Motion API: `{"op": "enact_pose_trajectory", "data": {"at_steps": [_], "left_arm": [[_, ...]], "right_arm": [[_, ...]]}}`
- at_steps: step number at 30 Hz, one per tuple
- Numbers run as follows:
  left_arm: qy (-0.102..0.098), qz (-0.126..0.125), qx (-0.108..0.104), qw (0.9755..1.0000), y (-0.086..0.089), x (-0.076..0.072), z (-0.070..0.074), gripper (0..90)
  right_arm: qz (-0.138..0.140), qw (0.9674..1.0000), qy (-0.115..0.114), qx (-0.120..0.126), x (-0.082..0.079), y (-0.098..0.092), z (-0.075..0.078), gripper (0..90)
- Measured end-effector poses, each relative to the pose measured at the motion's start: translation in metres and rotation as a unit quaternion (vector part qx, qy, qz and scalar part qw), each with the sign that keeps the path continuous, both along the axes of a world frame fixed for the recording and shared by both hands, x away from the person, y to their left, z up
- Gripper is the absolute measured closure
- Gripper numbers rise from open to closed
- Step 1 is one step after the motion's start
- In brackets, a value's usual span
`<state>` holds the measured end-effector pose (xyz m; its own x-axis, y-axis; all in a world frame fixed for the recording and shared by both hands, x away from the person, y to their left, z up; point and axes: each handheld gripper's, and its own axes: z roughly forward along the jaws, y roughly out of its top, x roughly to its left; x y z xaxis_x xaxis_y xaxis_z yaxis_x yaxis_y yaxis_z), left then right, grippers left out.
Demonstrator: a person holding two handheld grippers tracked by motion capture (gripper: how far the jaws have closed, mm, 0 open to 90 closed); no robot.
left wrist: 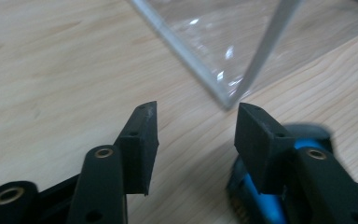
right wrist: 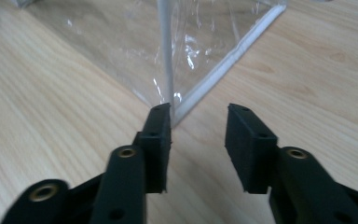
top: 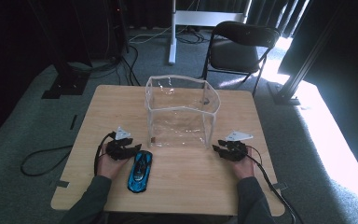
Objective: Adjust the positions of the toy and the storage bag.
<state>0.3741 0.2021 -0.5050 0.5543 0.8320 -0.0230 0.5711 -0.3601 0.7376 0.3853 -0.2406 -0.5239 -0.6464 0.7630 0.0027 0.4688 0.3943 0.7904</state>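
Now both grippers low on table, jaws apart, nothing between: left gripper (top: 129,148) just beside toy car (top: 140,171), right gripper (top: 224,150) near clear bag (top: 182,112) corner. Risk: left jaw nudges car, rolling it off-line.

toy car (left wrist: 261,205): blurred, mostly hidden behind tool's jaw | clear bag (right wrist: 191,42): top cut off
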Motion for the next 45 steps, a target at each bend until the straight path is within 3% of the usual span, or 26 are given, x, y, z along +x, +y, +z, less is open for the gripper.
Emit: {"op": "enact_pose_trajectory", "data": {"at_steps": [2, 9, 11, 16, 19, 21, 24, 29, 40, 42, 43, 45], "left_arm": [[-0.005, -0.016, -0.002, 0.9999, -0.011, 0.003, 0.005, 52.9], [-0.011, -0.034, 0.0, 0.9994, -0.027, 0.01, 0.01, 58.6], [-0.01, -0.036, 0.0, 0.9993, -0.03, 0.012, 0.011, 60.4], [-0.015, -0.038, 0.01, 0.9991, -0.039, 0.017, 0.01, 69.4], [-0.018, -0.042, 0.013, 0.9989, -0.041, 0.017, 0.01, 79.1], [-0.028, -0.035, 0.028, 0.9986, -0.043, 0.016, 0.01, 86.1], [-0.029, -0.032, 0.033, 0.9985, -0.041, 0.017, 0.011, 87.7], [-0.03, -0.015, 0.048, 0.9983, -0.033, 0.016, 0.012, 87.8], [-0.03, -0.004, 0.042, 0.9987, -0.021, 0.012, 0.011, 86.8], [-0.03, -0.003, 0.042, 0.9987, -0.021, 0.012, 0.011, 74.1], [-0.029, 0.0, 0.045, 0.9986, -0.019, 0.008, 0.011, 68.3], [-0.029, 0.001, 0.046, 0.9985, -0.017, 0.006, 0.011, 61.4]], "right_arm": [[0.0, 1.0, 0.002, 0.009, 0.003, 0.003, 0.0, 63.8], [0.009, 0.9998, 0.003, 0.019, 0.007, 0.011, -0.002, 68.2], [0.008, 0.9997, 0.003, 0.021, 0.009, 0.013, -0.002, 68.0], [0.02, 0.9993, 0.002, 0.031, 0.01, 0.019, -0.002, 80.7], [0.019, 0.9997, -0.007, 0.017, 0.01, 0.025, -0.002, 85.9], [0.026, 0.9994, -0.002, 0.021, 0.011, 0.026, -0.002, 86.4], [0.031, 0.9994, -0.005, 0.016, 0.011, 0.03, -0.001, 86.6], [0.043, 0.9989, -0.004, 0.018, 0.012, 0.041, -0.001, 86.6], [0.059, 0.9982, -0.008, 0.006, 0.011, 0.055, 0.0, 85.7], [0.058, 0.9983, -0.008, 0.007, 0.011, 0.056, 0.0, 82.0], [0.05, 0.9986, -0.009, 0.016, 0.009, 0.056, 0.002, 68.1], [0.04, 0.999, -0.016, 0.013, 0.005, 0.054, 0.005, 61.8]]}}
